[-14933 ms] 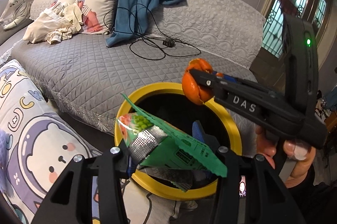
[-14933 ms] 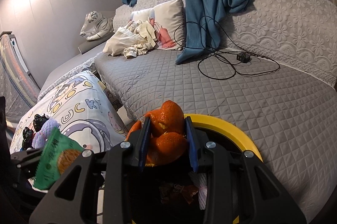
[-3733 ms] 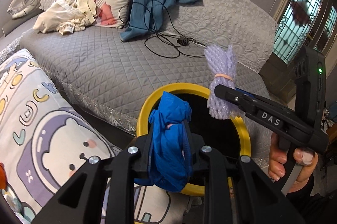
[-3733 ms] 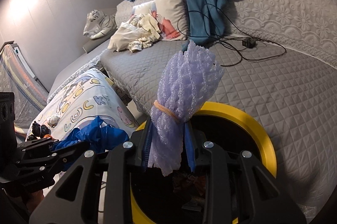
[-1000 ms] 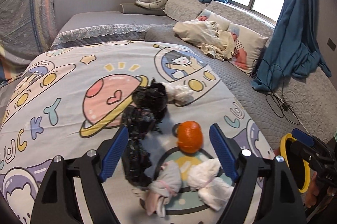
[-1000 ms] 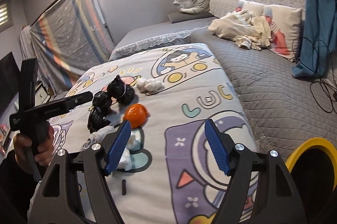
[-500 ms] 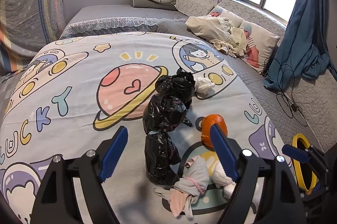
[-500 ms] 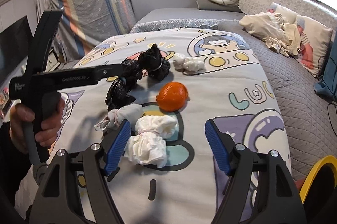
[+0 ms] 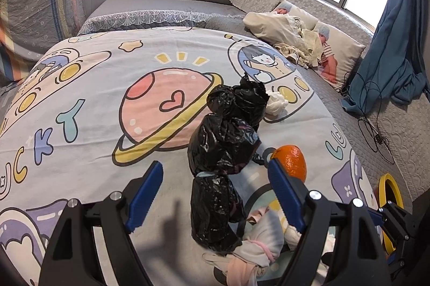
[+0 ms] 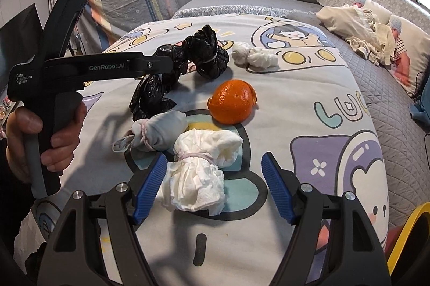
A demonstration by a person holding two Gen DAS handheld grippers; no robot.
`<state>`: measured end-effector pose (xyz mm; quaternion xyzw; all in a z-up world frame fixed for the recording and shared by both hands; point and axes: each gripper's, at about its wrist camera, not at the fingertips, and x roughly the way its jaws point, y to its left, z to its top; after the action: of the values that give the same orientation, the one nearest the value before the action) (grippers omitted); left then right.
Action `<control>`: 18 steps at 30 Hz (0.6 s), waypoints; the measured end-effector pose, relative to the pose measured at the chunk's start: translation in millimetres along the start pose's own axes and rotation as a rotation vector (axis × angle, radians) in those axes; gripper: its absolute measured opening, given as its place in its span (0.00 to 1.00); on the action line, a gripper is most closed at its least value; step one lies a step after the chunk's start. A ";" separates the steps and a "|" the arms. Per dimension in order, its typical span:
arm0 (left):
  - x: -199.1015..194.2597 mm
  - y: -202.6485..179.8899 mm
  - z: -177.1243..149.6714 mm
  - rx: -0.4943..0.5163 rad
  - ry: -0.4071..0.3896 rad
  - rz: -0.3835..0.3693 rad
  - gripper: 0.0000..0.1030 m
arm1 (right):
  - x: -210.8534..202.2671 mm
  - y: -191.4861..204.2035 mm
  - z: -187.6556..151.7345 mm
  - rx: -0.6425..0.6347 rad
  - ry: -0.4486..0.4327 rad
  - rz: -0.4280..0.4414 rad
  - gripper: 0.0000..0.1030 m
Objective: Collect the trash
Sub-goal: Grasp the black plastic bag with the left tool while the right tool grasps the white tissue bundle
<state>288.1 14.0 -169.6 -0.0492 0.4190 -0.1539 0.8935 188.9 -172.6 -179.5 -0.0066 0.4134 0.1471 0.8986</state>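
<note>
two cameras are showing me the same cartoon bedspread (image 9: 80,87) from either side.

looking along my left gripper (image 9: 215,194), i am holding its blue pads wide apart with nothing pinched between them. a chain of knotted black plastic bags (image 9: 223,149) is lying on the spread in line with the gap: the nearest lump (image 9: 215,208) is sitting between the two fingers, a fatter lump is lying beyond it, and a third (image 9: 239,100) is lying farthest out, touching a small white wad (image 9: 276,103). an orange peel (image 9: 291,161) is sitting just behind the right-hand pad. a greyish cloth bundle tied with a pink band (image 9: 258,240) is lying low in the view, beside the nearest black lump. a yellow-rimmed bin (image 9: 391,189) is showing past the edge of the bed at the right.

looking along my right gripper (image 10: 213,185), i am keeping its pads spread too, gripping nothing. a white tissue bundle tied round the middle (image 10: 201,173) is lying between them, nearer the left-hand pad; i cannot tell whether that pad is touching it. the greyish bundle (image 10: 158,135) is lying just beyond it, touching it, and the orange peel (image 10: 232,104) is sitting past both. the black bags (image 10: 177,71) are stretching away to the left, with my left hand (image 10: 40,140) holding the other gripper's handle over them. a white knotted wad (image 10: 254,57) is lying farther back. a slice of the yellow bin rim (image 10: 411,229) is showing at the lower right.
</note>
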 end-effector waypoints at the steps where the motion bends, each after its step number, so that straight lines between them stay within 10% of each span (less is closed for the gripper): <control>1: 1.6 0.0 0.3 -0.001 0.002 0.000 0.74 | 2.5 0.2 -0.2 0.000 0.006 0.001 0.67; 9: 12.8 1.4 1.7 -0.012 0.020 -0.004 0.71 | 17.6 1.5 2.1 0.000 0.035 0.003 0.64; 18: 32.1 7.9 -0.5 -0.043 0.092 -0.025 0.36 | 27.9 3.9 5.5 -0.001 0.060 0.034 0.47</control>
<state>308.8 11.3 -195.2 -0.0665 0.4620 -0.1582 0.8701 209.2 -160.9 -196.2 -0.0044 0.4404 0.1622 0.8830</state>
